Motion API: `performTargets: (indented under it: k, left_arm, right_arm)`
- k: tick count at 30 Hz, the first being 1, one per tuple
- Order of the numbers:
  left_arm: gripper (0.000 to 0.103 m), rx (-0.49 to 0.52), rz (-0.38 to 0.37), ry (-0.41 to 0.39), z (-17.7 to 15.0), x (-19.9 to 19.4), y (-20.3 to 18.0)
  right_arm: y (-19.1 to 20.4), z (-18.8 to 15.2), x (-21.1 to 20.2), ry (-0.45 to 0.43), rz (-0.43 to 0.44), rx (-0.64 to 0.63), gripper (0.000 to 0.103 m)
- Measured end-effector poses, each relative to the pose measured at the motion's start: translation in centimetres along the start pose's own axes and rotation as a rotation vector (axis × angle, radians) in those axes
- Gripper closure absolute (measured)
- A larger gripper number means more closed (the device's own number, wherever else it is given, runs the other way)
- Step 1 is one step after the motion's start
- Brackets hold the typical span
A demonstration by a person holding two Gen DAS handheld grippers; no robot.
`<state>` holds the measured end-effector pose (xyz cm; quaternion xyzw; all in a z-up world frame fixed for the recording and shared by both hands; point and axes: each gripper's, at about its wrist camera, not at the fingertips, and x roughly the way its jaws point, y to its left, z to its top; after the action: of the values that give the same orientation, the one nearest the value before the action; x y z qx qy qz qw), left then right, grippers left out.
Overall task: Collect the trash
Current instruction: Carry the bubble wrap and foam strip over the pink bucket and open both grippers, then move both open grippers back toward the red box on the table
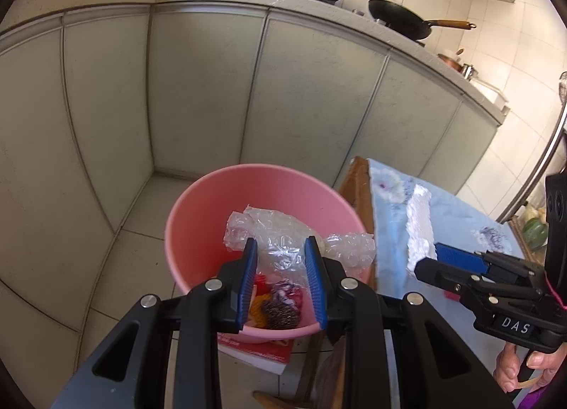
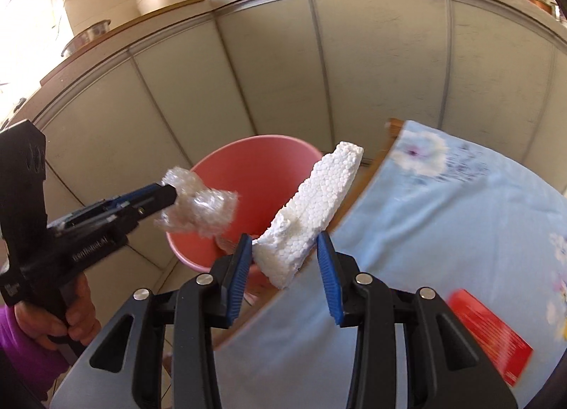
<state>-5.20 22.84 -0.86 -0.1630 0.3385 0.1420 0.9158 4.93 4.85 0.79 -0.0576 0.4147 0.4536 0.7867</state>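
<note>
Your right claw (image 2: 285, 248) grips the broken end of a white foam slab (image 2: 315, 210), its blue pads narrowed on the piece, while the long free end juts up and away from the jaws toward the pink bucket (image 2: 262, 168) just ahead and slightly left of it. Your left claw (image 1: 281, 249) pinches a crumpled wad of bubble wrap (image 2: 196, 209) at its tips; seen from the right wrist the wad hangs over the near rim of the bucket, and from the left wrist the bucket sits directly under and beyond the pads, already holding clear plastic film (image 1: 269, 228), a steel scouring pad (image 1: 281, 313) and bits of red and yellow scrap. To the right of both claws runs the counter under a blue flowered cloth (image 2: 460, 217), with a red packet (image 2: 490, 334) lying on it near the right claw's outer finger. Behind everything stand pale cabinet doors (image 1: 198, 90), with dark woks (image 1: 398, 21) on the worktop above. The risk from here, by the look of it: the foam is held by one crumbly corner, so a quick swing could snap it or shed beads onto the floor, and its long end could strike the bucket rim or the left claw as both converge on the same opening. The feather-light wrap could cling to the pads or drift outside the bucket if released too high.
</note>
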Motion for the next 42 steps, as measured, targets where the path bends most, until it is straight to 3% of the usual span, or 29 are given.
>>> performTargets:
  k: [12, 17, 19, 29, 42]
  left_arm:
    - [0.072, -0.006, 0.071, 0.067, -0.4, 2.2, 2.0]
    - [0.058, -0.007, 0.076, 0.075, -0.4, 2.5, 1.9]
    - [0.057, -0.004, 0.075, 0.073, -0.4, 2.5, 1.9]
    - [0.057, -0.001, 0.057, 0.061, -0.2, 1.6, 0.9]
    - [0.057, 0.066, -0.024, 0.051, -0.5, 0.0, -3.5]
  right_arm:
    - [1.0, 1.5, 6.3, 0.112, 0.046, -0.005, 0.063]
    - [0.3, 1.4, 6.6, 0.114, 0.073, 0.03, 0.054]
    - [0.3, 1.5, 6.5, 0.108, 0.072, 0.026, 0.054]
    - [-0.4, 0.1, 3.2, 0.064, 0.051, 0.03, 0.054]
    - [-5.0, -4.2, -3.8, -0.008, -0.072, 0.127, 0.054]
